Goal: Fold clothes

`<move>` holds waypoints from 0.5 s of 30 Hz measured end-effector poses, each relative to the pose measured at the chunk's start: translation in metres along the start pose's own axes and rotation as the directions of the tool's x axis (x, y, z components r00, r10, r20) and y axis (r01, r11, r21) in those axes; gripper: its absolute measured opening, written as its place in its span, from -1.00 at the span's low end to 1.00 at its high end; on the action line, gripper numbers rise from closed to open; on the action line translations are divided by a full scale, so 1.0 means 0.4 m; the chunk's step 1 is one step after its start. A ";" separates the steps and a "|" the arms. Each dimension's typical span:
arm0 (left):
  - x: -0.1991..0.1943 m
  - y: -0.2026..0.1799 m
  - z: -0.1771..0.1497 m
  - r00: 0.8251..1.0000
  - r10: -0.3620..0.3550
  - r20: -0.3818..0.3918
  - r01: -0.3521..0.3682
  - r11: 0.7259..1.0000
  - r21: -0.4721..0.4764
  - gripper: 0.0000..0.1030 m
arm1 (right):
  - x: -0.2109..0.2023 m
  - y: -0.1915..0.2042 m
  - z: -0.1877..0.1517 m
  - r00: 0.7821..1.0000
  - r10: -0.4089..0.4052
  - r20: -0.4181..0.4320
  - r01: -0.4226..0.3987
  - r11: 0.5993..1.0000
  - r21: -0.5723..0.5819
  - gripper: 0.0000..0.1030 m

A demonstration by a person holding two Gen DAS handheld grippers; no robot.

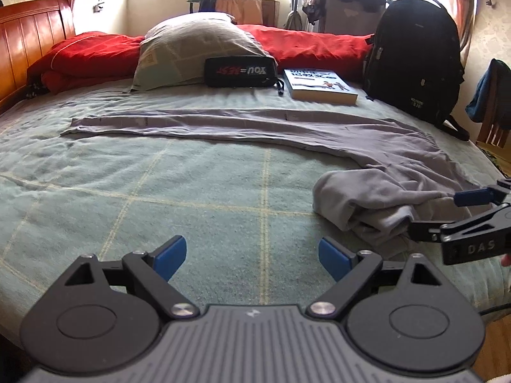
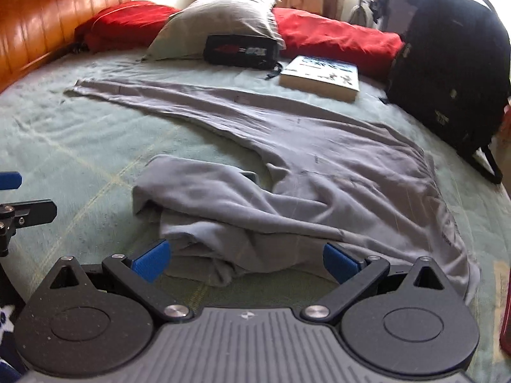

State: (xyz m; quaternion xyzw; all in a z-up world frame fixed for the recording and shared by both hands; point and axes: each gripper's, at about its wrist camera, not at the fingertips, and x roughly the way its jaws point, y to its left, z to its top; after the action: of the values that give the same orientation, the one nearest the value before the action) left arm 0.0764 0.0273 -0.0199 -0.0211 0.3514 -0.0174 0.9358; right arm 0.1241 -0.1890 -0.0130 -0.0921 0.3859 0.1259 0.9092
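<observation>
On the bed grey trousers lie, one leg straight, one bunched by the spread-open right gripper; left gripper released too. Pinch the bunched leg's hem, draw it flat.

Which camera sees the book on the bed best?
The left wrist view: the book is sharp there, its blue-and-white cover and page edges clear. In the right wrist view the book is blurred, so its cover print smears.
</observation>
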 end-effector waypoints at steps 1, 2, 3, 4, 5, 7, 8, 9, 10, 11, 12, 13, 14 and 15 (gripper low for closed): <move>0.002 0.003 -0.001 1.000 0.005 0.001 -0.005 1.000 -0.002 0.75 | 0.018 0.005 0.012 1.000 -0.003 -0.007 0.003 1.000 -0.014 1.00; 0.004 0.007 -0.001 1.000 0.012 0.003 -0.012 1.000 -0.006 0.75 | 0.036 0.011 0.025 1.000 -0.006 -0.014 0.006 1.000 -0.028 1.00; 0.008 0.011 -0.001 1.000 0.016 0.001 -0.016 1.000 -0.010 0.75 | 0.054 0.016 0.037 1.000 -0.009 -0.021 0.008 0.999 -0.042 1.00; 0.014 0.015 0.000 1.000 0.018 -0.003 -0.018 1.000 -0.016 0.75 | 0.072 0.021 0.049 1.000 -0.012 -0.027 0.011 0.998 -0.055 1.00; 0.020 0.019 0.001 1.000 0.021 -0.007 -0.021 1.000 -0.022 0.76 | 0.090 0.026 0.061 0.999 -0.015 -0.034 0.013 0.998 -0.069 1.00; 0.032 0.028 0.004 1.000 0.026 -0.015 -0.026 0.999 -0.033 0.76 | 0.125 0.037 0.086 0.999 -0.022 -0.047 0.018 0.995 -0.097 1.00; 0.038 0.030 0.005 0.999 0.030 -0.019 -0.031 0.999 -0.035 0.76 | 0.142 0.036 0.098 0.998 -0.027 -0.050 0.022 0.994 -0.104 1.00; 0.044 0.031 0.006 0.999 0.034 -0.023 -0.035 0.999 -0.035 0.76 | 0.155 0.020 0.111 0.998 -0.028 -0.047 0.023 0.996 -0.090 1.00; 0.052 0.032 0.009 0.999 0.037 -0.028 -0.038 0.999 -0.033 0.76 | 0.166 -0.002 0.125 0.999 -0.016 -0.045 0.013 0.998 -0.062 1.00; 0.060 0.032 0.012 0.999 0.040 -0.033 -0.041 0.999 -0.031 0.76 | 0.175 -0.023 0.138 0.999 -0.005 -0.041 0.003 1.000 -0.031 1.00; 0.067 0.031 0.014 0.998 0.042 -0.038 -0.043 0.999 -0.029 0.76 | 0.183 -0.046 0.149 0.999 -0.002 -0.037 0.002 1.000 -0.002 1.00; 0.075 0.028 0.017 0.998 0.043 -0.043 -0.045 0.999 -0.027 0.76 | 0.191 -0.070 0.158 0.999 -0.011 -0.033 0.012 1.000 0.022 1.00; 0.083 0.026 0.019 0.998 0.045 -0.048 -0.046 0.999 -0.025 0.76 | 0.198 -0.095 0.167 0.999 -0.021 -0.029 0.022 0.999 0.045 1.00; 0.091 0.023 0.022 0.998 0.045 -0.052 -0.046 0.999 -0.022 0.76 | 0.206 -0.118 0.174 0.999 -0.035 -0.028 0.037 0.997 0.063 1.00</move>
State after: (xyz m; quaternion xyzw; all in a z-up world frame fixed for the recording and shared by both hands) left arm 0.1098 0.0349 -0.0377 -0.0237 0.3761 0.0074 0.9262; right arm 0.2407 -0.2023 -0.0217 -0.0717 0.4003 0.0957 0.9086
